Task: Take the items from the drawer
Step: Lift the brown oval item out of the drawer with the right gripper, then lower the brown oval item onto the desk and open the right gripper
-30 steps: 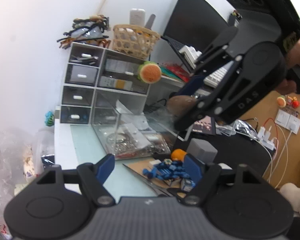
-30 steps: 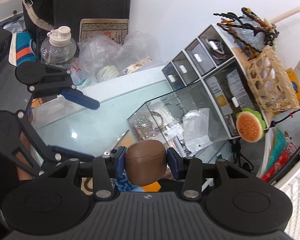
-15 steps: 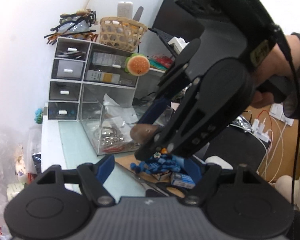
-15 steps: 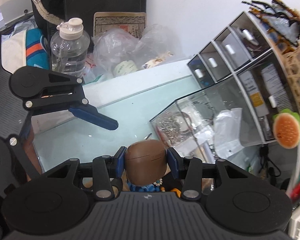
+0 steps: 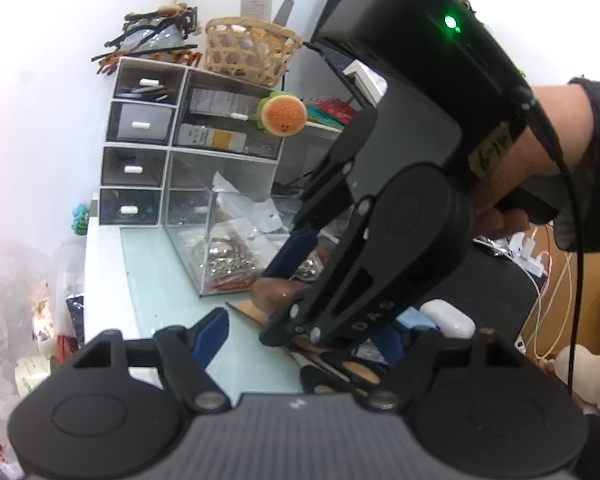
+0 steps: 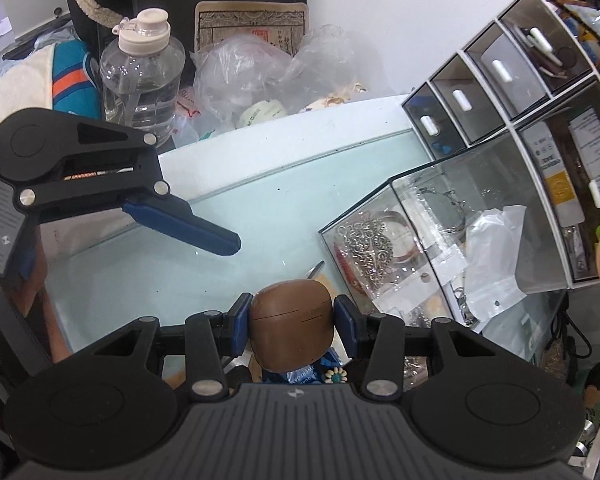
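My right gripper is shut on a brown earbud case and holds it low over the glass desk, just in front of the pulled-out clear drawer. In the left wrist view the right gripper crosses the middle, with the brown case partly hidden behind its fingers. The clear drawer holds chains, rings and small plastic bags. My left gripper is open and empty, to the left of the case; one of its blue fingers shows in the right wrist view.
A white drawer cabinet stands at the back with a wicker basket on top and a burger toy on its front. A water bottle and plastic bags sit at the desk's left. Blue toy pieces lie below the case.
My right gripper has carried the brown case down and away from the drawer, toward the desk in front of it. It now crosses right before the left camera. The left gripper stayed open.
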A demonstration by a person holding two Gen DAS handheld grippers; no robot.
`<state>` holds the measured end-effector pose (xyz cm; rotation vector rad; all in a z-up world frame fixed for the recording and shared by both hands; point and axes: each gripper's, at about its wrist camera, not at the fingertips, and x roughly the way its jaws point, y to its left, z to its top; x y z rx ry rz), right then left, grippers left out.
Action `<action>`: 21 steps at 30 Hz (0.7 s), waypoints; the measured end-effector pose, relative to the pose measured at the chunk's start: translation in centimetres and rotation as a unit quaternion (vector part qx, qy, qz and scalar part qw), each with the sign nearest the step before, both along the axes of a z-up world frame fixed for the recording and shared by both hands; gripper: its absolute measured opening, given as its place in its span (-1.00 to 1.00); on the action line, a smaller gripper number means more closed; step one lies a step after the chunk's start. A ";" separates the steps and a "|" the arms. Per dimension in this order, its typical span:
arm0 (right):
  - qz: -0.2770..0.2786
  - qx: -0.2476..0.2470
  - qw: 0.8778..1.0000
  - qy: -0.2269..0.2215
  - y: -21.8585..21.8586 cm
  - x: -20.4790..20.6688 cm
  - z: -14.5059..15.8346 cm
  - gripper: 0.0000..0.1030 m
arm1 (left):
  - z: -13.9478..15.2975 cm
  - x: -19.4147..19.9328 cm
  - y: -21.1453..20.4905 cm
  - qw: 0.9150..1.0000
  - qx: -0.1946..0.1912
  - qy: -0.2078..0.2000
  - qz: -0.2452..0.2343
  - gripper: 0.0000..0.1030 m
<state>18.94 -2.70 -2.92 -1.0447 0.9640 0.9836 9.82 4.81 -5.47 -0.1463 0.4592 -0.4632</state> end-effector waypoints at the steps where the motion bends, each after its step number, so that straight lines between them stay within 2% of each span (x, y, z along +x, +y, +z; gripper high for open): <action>1: 0.001 0.000 1.000 0.001 0.1 0.0 -0.1 -0.07 | 0.0 0.0 0.2 1.000 0.000 0.000 0.002 0.55; 16: -0.006 -0.001 1.000 -0.003 0.0 0.2 -0.2 -0.02 | -0.2 0.2 0.4 1.000 0.001 0.006 0.000 0.57; 21: -0.005 -0.006 1.000 -0.008 -0.3 0.0 0.0 0.11 | -0.1 0.0 0.0 1.000 0.005 0.003 -0.005 0.57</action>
